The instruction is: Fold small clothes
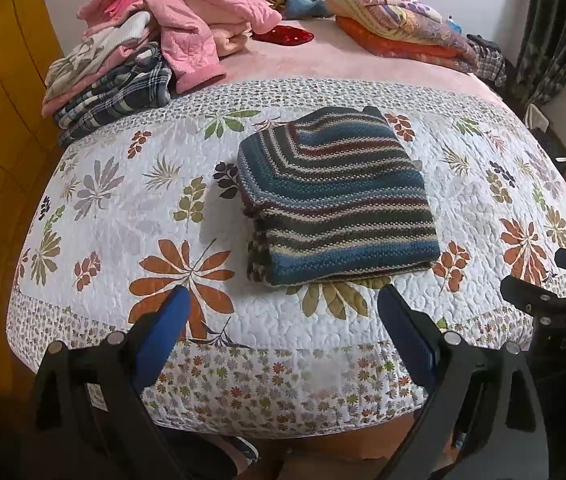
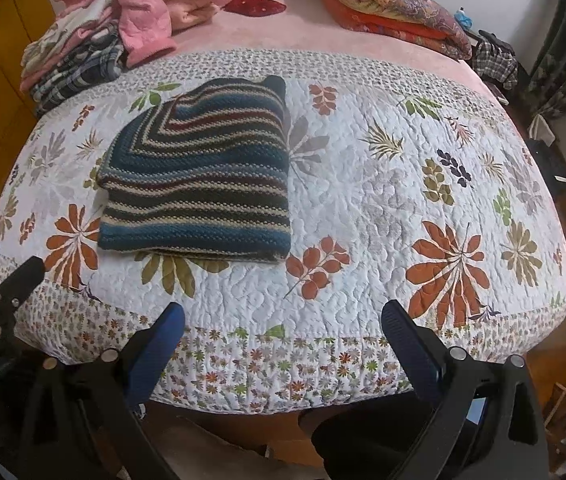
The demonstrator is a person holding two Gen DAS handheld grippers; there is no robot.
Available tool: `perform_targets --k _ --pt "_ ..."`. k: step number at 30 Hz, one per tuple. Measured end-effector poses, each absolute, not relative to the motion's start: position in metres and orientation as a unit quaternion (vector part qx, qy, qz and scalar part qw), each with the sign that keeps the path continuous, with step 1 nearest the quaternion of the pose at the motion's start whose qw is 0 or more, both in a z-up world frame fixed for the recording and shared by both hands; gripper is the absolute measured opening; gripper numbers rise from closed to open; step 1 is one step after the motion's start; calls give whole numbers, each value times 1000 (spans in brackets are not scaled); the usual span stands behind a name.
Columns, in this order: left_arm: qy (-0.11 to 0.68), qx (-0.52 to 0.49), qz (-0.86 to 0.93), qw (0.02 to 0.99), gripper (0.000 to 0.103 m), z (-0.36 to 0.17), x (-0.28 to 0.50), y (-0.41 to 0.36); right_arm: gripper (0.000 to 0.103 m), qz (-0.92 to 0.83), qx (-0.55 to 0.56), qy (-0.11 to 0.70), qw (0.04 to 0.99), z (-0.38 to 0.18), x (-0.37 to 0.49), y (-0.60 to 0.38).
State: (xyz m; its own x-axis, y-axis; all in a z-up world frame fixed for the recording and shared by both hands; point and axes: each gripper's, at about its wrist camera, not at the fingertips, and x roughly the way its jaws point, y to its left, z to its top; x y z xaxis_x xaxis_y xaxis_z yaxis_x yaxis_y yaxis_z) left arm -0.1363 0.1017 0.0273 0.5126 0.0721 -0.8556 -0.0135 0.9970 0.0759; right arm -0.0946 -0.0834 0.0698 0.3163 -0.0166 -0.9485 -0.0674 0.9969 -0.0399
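- Striped knit garment (image 1: 335, 196): found folded into a compact, thick rectangle on the floral quilt (image 1: 123, 200), near the middle and toward the near edge. Layered edges are seen along its left side, a folded edge along the front. The fold is judged complete, or nearly so.
- Left gripper (image 1: 283, 320): held low at the near edge of the bed, with the jaws spread wide and nothing between them. It is aimed at the garment's front edge but kept apart from it.
- Right gripper (image 2: 283, 328): likewise spread and empty, held at the near edge, to the right of the garment and well clear of it. Both tools are judged drawn back because the piece no longer needs holding.
- Pile of clothes (image 1: 123, 64): stacked at the far left corner, with pink padded pieces on top and plaid fabric beneath. It cannot be told whether this is the finished or the waiting stack.
- Folded bedding (image 1: 399, 28): laid at the far right on the pink sheet (image 1: 343, 60), out of the working area.
- Next step, as judged: the garment to be moved aside, or another piece fetched.
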Motion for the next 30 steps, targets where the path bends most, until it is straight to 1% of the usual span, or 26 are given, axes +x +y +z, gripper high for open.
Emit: perform_targets --k 30 --pt "490 32 23 871 94 27 -137 101 99 3 -33 591 806 61 -89 -89"
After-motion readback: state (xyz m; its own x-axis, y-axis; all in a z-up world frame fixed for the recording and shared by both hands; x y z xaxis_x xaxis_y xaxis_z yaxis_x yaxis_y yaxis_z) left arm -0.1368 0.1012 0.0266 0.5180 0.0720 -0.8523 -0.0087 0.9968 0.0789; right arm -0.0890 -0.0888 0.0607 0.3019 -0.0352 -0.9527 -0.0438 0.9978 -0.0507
